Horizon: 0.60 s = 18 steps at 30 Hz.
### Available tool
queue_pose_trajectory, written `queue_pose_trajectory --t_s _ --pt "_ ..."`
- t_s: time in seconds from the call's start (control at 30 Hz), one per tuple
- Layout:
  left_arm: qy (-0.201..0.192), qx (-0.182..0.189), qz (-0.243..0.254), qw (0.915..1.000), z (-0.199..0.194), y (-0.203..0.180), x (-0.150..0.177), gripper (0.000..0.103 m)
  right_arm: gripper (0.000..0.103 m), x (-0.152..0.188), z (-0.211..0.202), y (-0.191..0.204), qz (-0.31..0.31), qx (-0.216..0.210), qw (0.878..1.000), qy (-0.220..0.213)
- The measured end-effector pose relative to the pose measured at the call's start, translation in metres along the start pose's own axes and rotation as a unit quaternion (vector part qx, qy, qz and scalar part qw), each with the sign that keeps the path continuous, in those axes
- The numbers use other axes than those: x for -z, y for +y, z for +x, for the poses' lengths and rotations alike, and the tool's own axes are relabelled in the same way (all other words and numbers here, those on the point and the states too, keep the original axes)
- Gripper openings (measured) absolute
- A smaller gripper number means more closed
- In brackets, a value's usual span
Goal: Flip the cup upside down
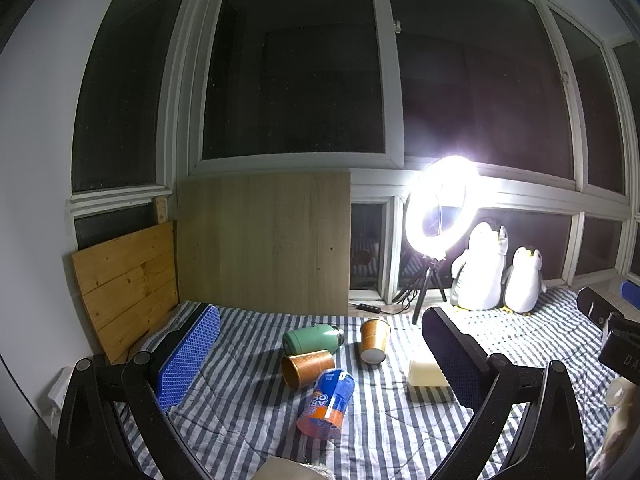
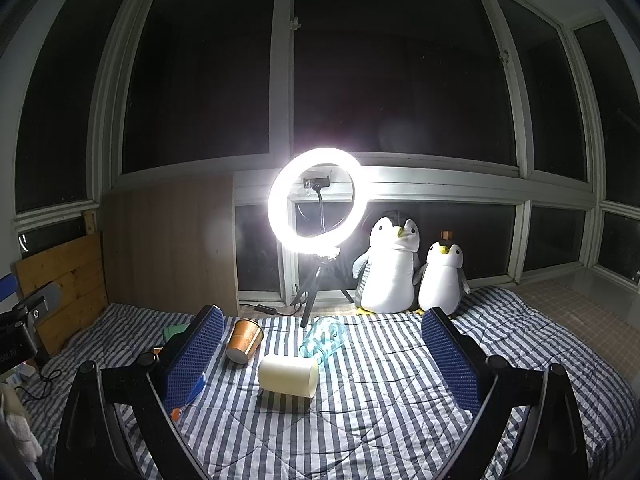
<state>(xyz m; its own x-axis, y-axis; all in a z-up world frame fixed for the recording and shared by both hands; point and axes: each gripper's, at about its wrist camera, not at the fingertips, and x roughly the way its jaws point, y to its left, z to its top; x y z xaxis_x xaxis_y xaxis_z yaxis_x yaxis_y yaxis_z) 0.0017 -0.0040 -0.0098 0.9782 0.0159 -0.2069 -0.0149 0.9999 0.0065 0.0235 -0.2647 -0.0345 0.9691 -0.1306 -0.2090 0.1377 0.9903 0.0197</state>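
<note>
Both grippers hang above a striped blanket (image 2: 360,420) with their jaws wide apart and nothing between them. From the left gripper (image 1: 320,356), the nearest thing is a blue and orange can (image 1: 327,404) lying on its side, just near of a copper cup (image 1: 306,367). That cup also lies on its side, with its mouth to the near left. Touching it on the far side is a green flask (image 1: 314,338), lying too. To the right of these a second copper cup (image 1: 374,339) leans with its white end down and near; I cannot tell if that end is the mouth or the base. Farther right, a cream cup (image 1: 426,374) lies partly behind the right finger. From the right gripper (image 2: 322,356), the cream cup (image 2: 287,375) lies on its side in the middle between the fingers, with its long axis going left to right. Just far and right of it a clear bluish glass (image 2: 323,338) lies on its side, close to touching the cream cup. To the left of them is the leaning copper cup (image 2: 244,340), close to the left finger. At the far edge a ring light (image 2: 317,199) on a tripod shines brightly before dark windows, and two penguin toys (image 2: 412,268) stand to its right. Wooden boards (image 1: 264,244) lean against the wall at the far left.
</note>
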Motion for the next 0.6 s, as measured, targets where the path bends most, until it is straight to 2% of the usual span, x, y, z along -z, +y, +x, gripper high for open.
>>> queue_pose_trajectory --t_s 0.4,0.6 --pt "0.007 0.001 0.000 1.0000 0.005 0.000 0.000 0.102 0.098 -0.001 0.005 0.002 -0.001 -0.002 1.000 0.007" --pt "0.026 -0.005 -0.001 0.9996 0.018 0.009 0.002 0.102 0.098 0.000 0.016 0.005 0.000 -0.005 1.000 0.024"
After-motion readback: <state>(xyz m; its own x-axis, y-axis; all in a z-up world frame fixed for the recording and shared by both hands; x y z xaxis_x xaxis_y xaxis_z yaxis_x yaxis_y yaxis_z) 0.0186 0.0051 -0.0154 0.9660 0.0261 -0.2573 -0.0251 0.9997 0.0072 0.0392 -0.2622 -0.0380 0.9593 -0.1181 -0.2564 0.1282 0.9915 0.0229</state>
